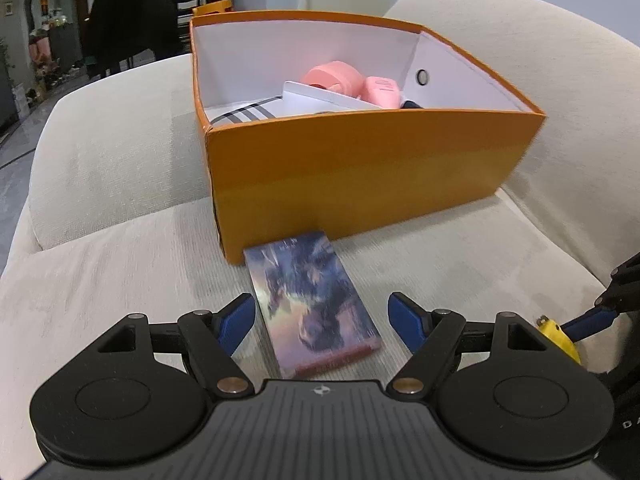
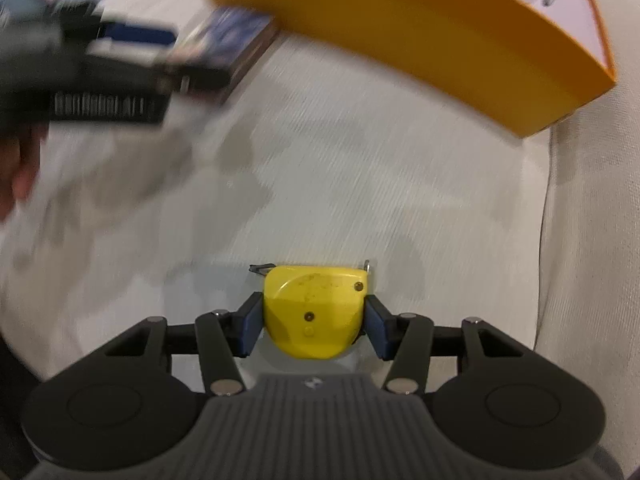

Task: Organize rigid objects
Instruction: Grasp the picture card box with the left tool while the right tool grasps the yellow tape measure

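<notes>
Right gripper [image 2: 314, 326]: its blue pads pressed both sides of a yellow tape measure [image 2: 314, 312], low centre of the right wrist view.
Left gripper [image 1: 322, 322]: fingers spread wide, gripping nothing, either side of the near end of a book [image 1: 316, 304].
Book: flat on the cushion [image 1: 120, 280], far end at the foot of the orange box [image 1: 360, 176].
Box: upper centre, open, with pink items [image 1: 344, 80], a white flat piece [image 1: 320, 98] and something striped [image 1: 248, 112] inside.
</notes>
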`<state>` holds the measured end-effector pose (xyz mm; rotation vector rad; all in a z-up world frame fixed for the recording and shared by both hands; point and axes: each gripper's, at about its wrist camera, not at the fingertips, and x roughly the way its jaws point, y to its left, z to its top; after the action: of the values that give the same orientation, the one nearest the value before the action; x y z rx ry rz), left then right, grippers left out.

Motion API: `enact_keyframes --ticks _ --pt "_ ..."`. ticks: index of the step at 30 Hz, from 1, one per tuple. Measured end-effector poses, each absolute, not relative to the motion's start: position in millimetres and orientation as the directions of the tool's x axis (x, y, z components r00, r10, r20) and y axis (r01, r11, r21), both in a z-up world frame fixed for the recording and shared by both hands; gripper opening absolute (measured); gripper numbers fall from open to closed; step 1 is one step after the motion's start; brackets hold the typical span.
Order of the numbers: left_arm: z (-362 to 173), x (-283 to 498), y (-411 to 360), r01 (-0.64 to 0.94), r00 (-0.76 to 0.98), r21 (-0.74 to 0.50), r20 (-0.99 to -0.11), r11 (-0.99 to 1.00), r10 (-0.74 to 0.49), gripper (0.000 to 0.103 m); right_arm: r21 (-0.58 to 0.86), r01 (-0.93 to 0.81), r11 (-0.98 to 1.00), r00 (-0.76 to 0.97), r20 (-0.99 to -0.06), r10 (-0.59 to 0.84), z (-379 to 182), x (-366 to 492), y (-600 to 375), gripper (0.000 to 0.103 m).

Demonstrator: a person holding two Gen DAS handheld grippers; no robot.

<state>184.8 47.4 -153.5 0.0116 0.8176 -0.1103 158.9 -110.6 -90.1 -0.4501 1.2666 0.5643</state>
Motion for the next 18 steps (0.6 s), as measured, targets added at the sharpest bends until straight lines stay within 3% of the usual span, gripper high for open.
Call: enact_keyframes --ticks 5,10,15,18 --pt "-167.3 194.7 44.1 0.050 0.680 -0.030 -0.731 0.998 -0.056 0.089 0.087 -0.519 0.850 0.259 -0.932 0.253 -86.9 182.9 -111.5 0.053" --pt "-181.3 187.9 38.0 0.015 0.724 0.004 -0.690 1.000 -0.008 0.090 0.071 -0.481 0.874 0.379 -0.882 0.281 -89.1 195.8 -106.9 0.053" --pt "-184.5 170.0 41.4 0.015 0.756 -0.007 -0.655 1.000 -0.015 0.071 0.051 -0.482 0.874 0.443 -0.847 0.294 -92.6 197.8 -100.3 0.054" --pt "-184.9 152.0 44.4 0.016 0.761 0.011 -0.648 1.000 -0.005 0.066 -0.001 -0.507 0.862 0.484 -0.828 0.284 -93.3 198.8 -94.8 0.054"
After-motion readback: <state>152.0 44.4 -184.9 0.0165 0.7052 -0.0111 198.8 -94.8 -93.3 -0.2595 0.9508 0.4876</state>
